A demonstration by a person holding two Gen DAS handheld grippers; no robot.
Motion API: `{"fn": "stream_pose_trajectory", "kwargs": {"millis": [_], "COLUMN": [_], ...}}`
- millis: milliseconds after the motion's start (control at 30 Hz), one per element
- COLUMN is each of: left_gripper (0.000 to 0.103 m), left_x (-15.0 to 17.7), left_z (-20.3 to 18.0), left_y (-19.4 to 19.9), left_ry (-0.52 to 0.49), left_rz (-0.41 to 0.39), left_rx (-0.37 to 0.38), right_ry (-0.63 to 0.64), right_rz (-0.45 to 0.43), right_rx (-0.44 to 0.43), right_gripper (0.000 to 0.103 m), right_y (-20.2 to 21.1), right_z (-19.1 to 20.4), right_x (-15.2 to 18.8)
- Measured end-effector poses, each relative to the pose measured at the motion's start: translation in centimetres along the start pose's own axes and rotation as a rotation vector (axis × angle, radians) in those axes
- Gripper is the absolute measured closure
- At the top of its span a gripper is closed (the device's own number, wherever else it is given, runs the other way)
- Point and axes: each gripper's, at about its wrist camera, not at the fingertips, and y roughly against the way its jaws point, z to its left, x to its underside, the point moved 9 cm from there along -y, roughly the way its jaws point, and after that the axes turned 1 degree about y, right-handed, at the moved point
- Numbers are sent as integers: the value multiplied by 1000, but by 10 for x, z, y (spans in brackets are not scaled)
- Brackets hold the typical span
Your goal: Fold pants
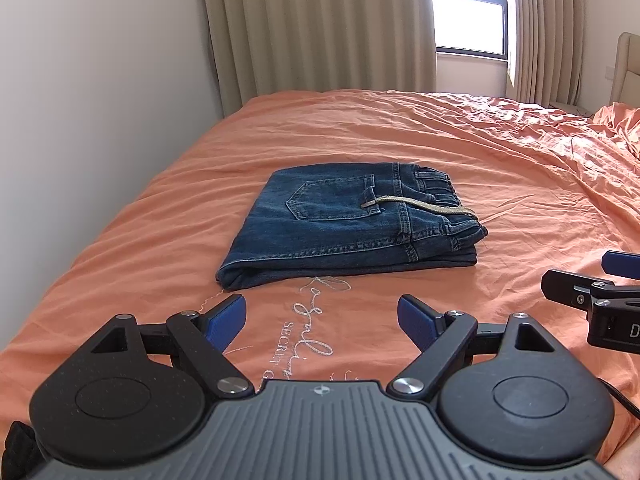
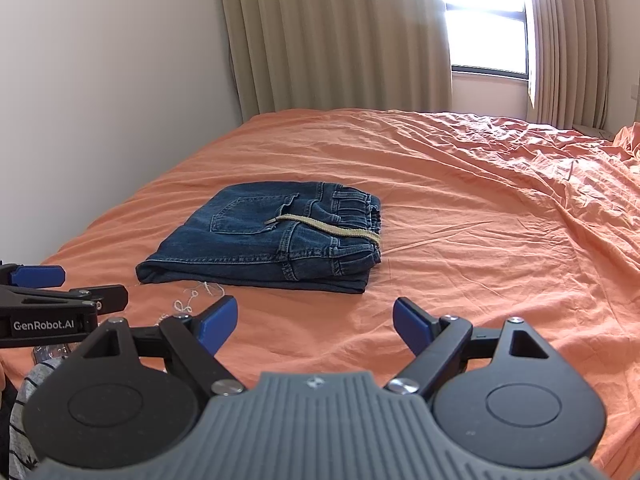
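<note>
The blue denim pants (image 1: 340, 224) lie folded into a compact stack on the orange bed sheet (image 1: 480, 160), back pocket up, waistband to the right, with a beige drawstring (image 1: 424, 205) across the top. They also show in the right wrist view (image 2: 264, 240). My left gripper (image 1: 322, 320) is open and empty, hovering just short of the pants' near edge. My right gripper (image 2: 314, 320) is open and empty, near the stack's front right. Each gripper shows at the edge of the other's view: the right one (image 1: 600, 292) and the left one (image 2: 52, 296).
White embroidered lettering (image 1: 304, 328) marks the sheet in front of the pants. A white wall (image 1: 80, 120) runs along the bed's left side. Beige curtains (image 1: 320, 28) and a window (image 1: 470, 12) stand behind. The sheet is rumpled at the far right (image 1: 612, 128).
</note>
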Motion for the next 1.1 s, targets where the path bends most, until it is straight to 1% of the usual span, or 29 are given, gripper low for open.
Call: {"fn": "stream_pose_trajectory", "kwargs": {"millis": [500, 800, 1100], "left_gripper": [3, 3, 3], "left_x": [-1, 0, 1], "left_z": [-1, -3, -4], "left_y": [1, 2, 4], "left_ry": [-8, -8, -26], "left_rz": [-4, -4, -12], "left_rx": [2, 3, 1], "right_ry": [6, 7, 26], "right_rz": [9, 2, -3], "right_rx": [34, 22, 37], "right_gripper": [22, 22, 22], "right_y": [2, 3, 4], "right_z": [-2, 1, 2], "right_x": [2, 1, 1]}}
